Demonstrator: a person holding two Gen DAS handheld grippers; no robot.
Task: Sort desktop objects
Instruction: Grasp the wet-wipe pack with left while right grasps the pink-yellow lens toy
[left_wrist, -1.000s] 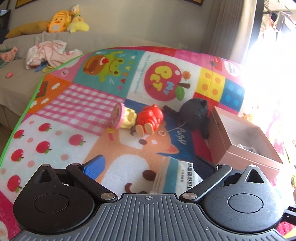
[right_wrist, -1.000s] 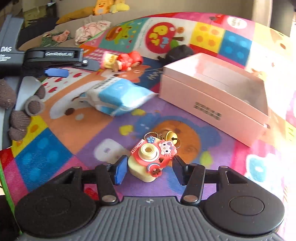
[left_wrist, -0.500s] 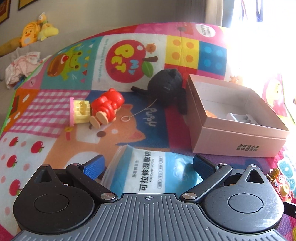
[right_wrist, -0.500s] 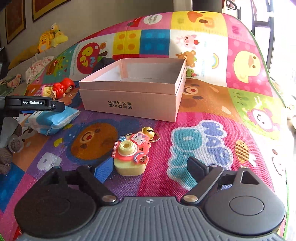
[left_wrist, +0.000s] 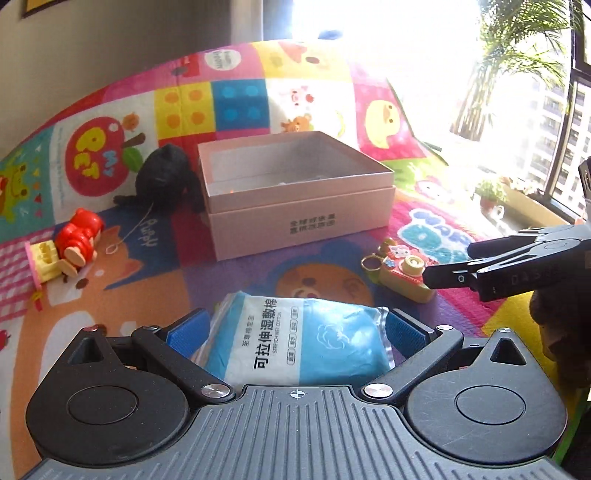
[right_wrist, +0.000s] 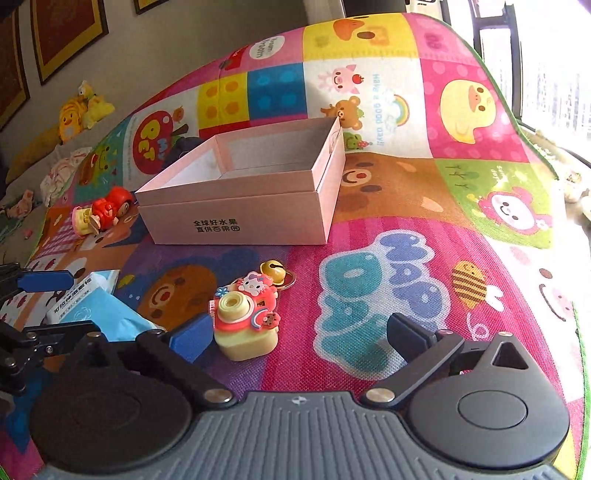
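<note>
My left gripper (left_wrist: 295, 328) is open, its blue pads on either side of a blue wet-wipe pack (left_wrist: 299, 336) that lies on the play mat. My right gripper (right_wrist: 301, 332) is open wide; the yellow toy camera keychain (right_wrist: 245, 321) lies on the mat against its left pad. The camera also shows in the left wrist view (left_wrist: 404, 275), with the right gripper (left_wrist: 517, 266) beside it. An open pink box (left_wrist: 295, 192) stands behind; it also shows in the right wrist view (right_wrist: 240, 192).
A red and yellow toy figure (left_wrist: 74, 243) lies left of the box on the colourful mat (right_wrist: 406, 229). A black plush (left_wrist: 162, 177) rests against the box's left side. A sofa with plush toys (right_wrist: 74, 118) is far left. Windows are at the right.
My left gripper swung right and came down around the wipe pack. My right gripper opened wider and shifted, so the camera now lies by its left pad.
</note>
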